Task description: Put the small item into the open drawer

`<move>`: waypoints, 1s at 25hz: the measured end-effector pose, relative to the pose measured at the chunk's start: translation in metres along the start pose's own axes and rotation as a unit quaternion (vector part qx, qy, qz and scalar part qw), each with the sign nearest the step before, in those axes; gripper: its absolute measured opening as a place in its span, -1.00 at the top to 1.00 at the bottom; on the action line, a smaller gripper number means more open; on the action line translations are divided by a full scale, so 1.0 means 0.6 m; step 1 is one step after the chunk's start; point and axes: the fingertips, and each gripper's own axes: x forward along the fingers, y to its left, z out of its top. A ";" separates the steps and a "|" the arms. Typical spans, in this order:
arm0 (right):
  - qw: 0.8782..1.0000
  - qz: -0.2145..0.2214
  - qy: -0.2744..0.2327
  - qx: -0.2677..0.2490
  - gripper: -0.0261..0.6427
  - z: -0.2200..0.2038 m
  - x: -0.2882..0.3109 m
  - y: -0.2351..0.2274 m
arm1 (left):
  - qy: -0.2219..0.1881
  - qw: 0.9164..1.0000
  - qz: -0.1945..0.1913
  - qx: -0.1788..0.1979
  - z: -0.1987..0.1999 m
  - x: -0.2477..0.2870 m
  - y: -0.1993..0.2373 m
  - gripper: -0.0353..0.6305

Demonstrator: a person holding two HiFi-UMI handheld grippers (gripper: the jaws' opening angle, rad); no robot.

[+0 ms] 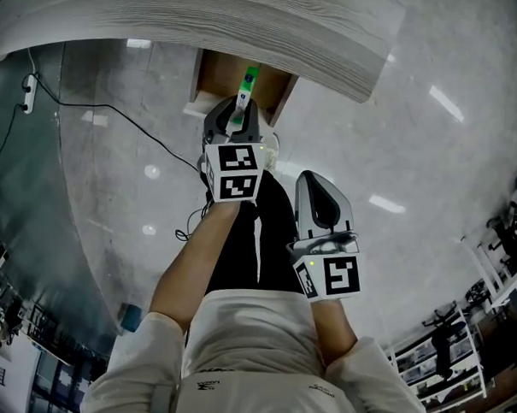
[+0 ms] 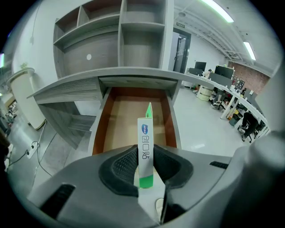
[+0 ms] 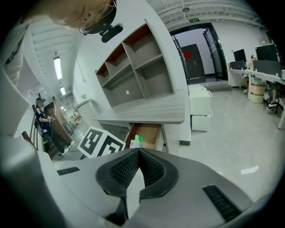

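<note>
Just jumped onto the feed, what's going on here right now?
A person works with a gripper in each hand. The left gripper is shut on a slim white-and-green box and holds it out toward the open drawer under the desk. The box is not yet released. The part of the drawer floor that shows is bare. The right gripper hangs back nearer the body, jaws together, with nothing in it.

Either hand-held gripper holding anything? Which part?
Left hand-held gripper clamps the slim box by its green end; right hand-held gripper is shut, empty.
</note>
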 end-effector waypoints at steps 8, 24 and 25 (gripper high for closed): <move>1.000 -0.003 0.001 0.004 0.83 -0.004 -0.005 -0.008 | 0.017 1.000 -0.001 -0.004 -0.004 0.014 -0.001 0.59; 1.000 -0.011 -0.004 0.025 0.83 -0.003 -0.004 -0.010 | 0.027 1.000 -0.001 -0.014 -0.013 0.028 0.009 0.52; 1.000 -0.010 -0.003 0.025 0.83 -0.004 -0.004 -0.007 | 0.026 1.000 -0.002 -0.016 -0.013 0.027 0.009 0.48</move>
